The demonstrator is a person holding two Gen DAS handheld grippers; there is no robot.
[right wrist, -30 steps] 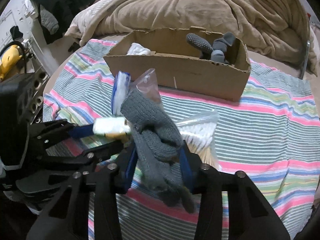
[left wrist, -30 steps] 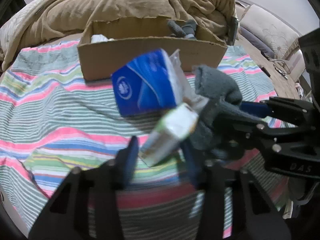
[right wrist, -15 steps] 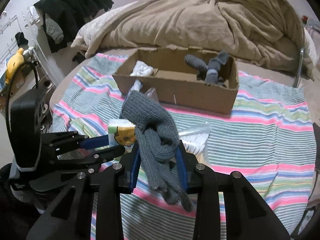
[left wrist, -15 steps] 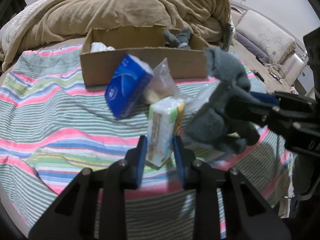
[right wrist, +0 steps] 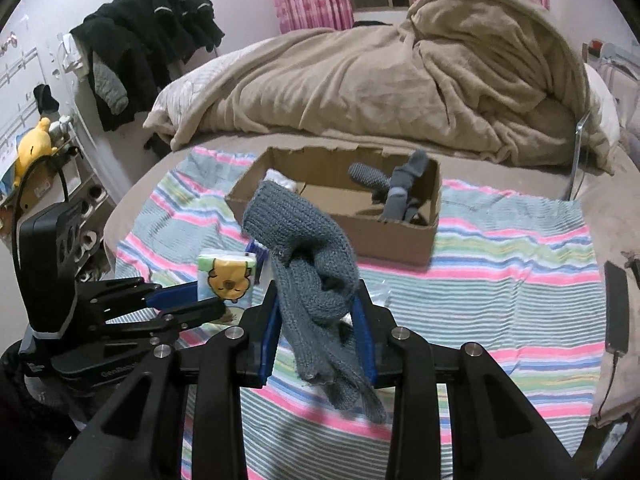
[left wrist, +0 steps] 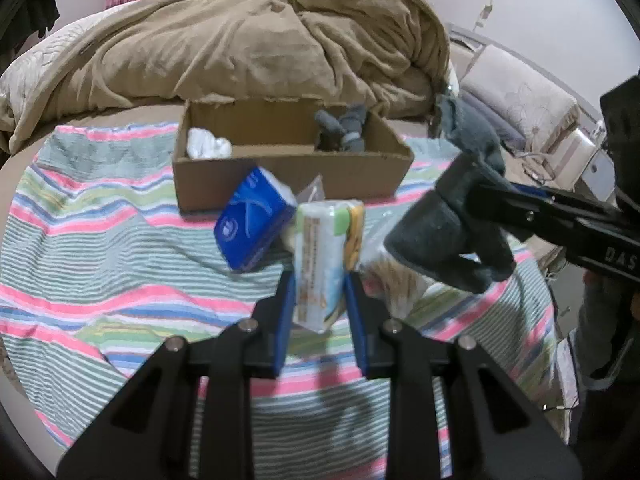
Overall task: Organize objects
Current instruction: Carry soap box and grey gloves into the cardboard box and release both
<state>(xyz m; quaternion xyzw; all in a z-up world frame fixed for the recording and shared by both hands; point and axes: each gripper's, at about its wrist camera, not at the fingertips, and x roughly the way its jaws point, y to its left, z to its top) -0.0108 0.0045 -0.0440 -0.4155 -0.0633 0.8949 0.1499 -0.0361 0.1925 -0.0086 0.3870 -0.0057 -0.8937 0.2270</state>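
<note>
My left gripper (left wrist: pixel 320 284) is shut on a white tissue pack (left wrist: pixel 326 260) with a yellow bear print, held above the striped blanket; it also shows in the right wrist view (right wrist: pixel 226 276). My right gripper (right wrist: pixel 316 300) is shut on a grey knitted glove (right wrist: pixel 308 264), seen at the right of the left wrist view (left wrist: pixel 452 232). A cardboard box (left wrist: pixel 288 176) stands ahead, with white cloth (left wrist: pixel 208 146) in its left compartment and grey gloves (left wrist: pixel 342 130) in its right one. A blue tissue pack (left wrist: pixel 252 220) lies before the box.
A clear bag of cotton swabs (left wrist: pixel 396 280) lies on the striped blanket (left wrist: pixel 100 248). A tan duvet (left wrist: pixel 240 52) is heaped behind the box. A phone (right wrist: pixel 616 308) lies at the blanket's right edge. Dark clothes (right wrist: pixel 148 48) hang at the left.
Both grippers have risen and pulled back from the blanket with their loads. The tissue pack now stands upright in the left gripper. The box looks farther away.
</note>
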